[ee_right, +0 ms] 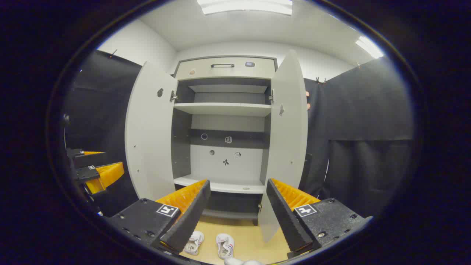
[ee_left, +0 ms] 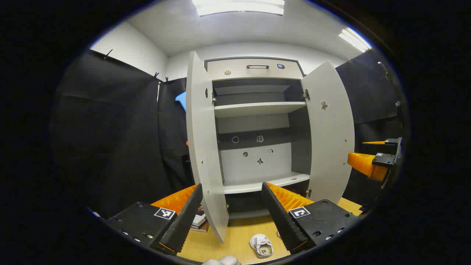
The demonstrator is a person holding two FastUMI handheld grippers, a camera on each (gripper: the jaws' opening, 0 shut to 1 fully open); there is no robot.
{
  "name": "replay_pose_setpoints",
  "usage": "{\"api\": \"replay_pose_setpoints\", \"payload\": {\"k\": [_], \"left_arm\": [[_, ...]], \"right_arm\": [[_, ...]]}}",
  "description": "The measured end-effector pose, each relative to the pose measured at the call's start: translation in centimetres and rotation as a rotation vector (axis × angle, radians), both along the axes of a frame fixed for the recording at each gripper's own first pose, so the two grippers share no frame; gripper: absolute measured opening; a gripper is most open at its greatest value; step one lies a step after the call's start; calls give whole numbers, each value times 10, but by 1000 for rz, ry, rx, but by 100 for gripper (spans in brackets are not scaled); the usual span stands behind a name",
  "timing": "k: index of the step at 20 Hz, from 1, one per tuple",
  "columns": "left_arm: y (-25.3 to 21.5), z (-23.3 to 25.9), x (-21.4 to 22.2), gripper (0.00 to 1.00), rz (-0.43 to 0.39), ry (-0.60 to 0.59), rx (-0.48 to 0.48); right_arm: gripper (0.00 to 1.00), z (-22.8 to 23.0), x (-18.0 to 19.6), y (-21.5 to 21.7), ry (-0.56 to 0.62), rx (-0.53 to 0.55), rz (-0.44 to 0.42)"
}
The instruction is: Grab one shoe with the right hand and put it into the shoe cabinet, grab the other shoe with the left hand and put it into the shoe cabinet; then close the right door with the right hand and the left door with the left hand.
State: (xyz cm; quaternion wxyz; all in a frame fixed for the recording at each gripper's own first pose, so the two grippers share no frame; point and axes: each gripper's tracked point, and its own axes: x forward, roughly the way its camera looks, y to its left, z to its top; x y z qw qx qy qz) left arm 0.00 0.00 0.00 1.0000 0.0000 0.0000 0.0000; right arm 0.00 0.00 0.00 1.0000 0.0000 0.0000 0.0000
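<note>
Both jaws stand apart and empty: the right gripper (ee_right: 235, 209) and left gripper (ee_left: 232, 213) hang in front of the shoe cabinet (ee_right: 224, 110), whose right door (ee_right: 287, 147) and left door (ee_right: 149, 136) are swung open. Two small shoes (ee_right: 225, 244) lie side by side on the wooden floor just before the cabinet. They look light and soft; pinching the heel collar seems safest
</note>
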Motion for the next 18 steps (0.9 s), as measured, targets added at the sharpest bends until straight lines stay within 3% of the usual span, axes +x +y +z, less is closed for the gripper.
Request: {"api": "replay_pose_setpoints", "payload": {"k": [13,18], "left_arm": [[0,-3,-1,100,-11,1,0],[2,-10,-4,96,-23,7,-5]], "right_arm": [[100,-9,-5,5,17,-18,-3],[99,-87,-8,17,159,-106,35]]}}
